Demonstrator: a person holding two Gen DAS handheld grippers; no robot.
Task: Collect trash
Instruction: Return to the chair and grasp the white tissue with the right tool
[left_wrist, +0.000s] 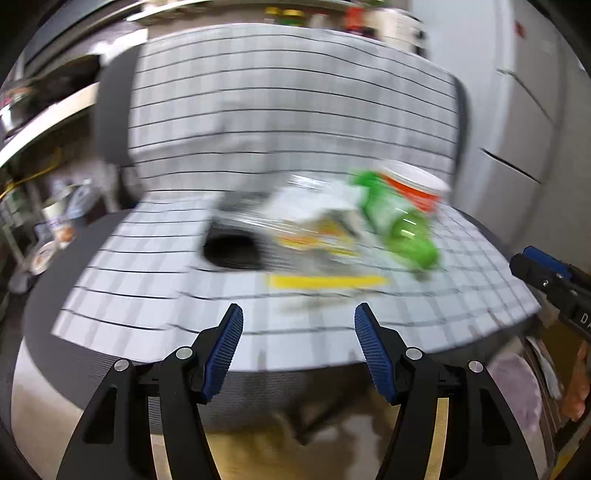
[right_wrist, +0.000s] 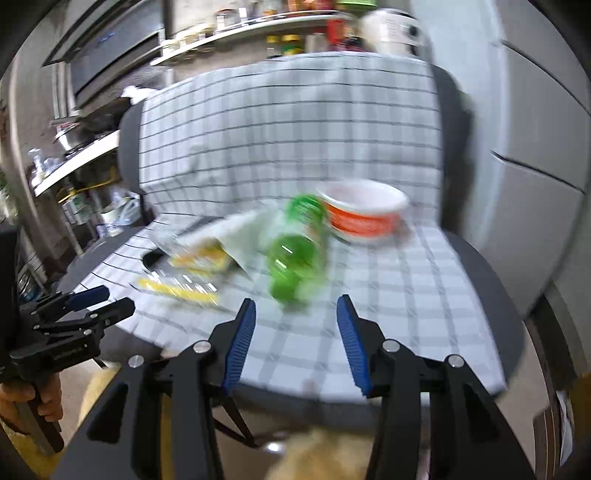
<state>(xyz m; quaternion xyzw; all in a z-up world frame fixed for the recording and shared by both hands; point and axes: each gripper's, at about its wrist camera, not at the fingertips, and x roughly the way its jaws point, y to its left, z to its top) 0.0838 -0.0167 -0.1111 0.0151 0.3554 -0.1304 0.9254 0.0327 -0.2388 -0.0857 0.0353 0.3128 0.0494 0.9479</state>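
Bottle (right_wrist: 295, 251), green plastic, light and slippery, lies on chair seat (right_wrist: 424, 295) at twelve o'clock of right tongs (right_wrist: 295, 332); grip mid-body; both tongs, left tongs (left_wrist: 298, 343) included, wide, empty.

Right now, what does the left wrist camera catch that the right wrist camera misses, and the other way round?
Only the left view shows the left gripper head-on, jaws open and empty, with pinkish bags lower right. Only the right view shows the right gripper head-on, open and empty, and a hand holding the other tool. Both show the checked cloth, green bottle, red-and-white bowl and yellow wrapper.
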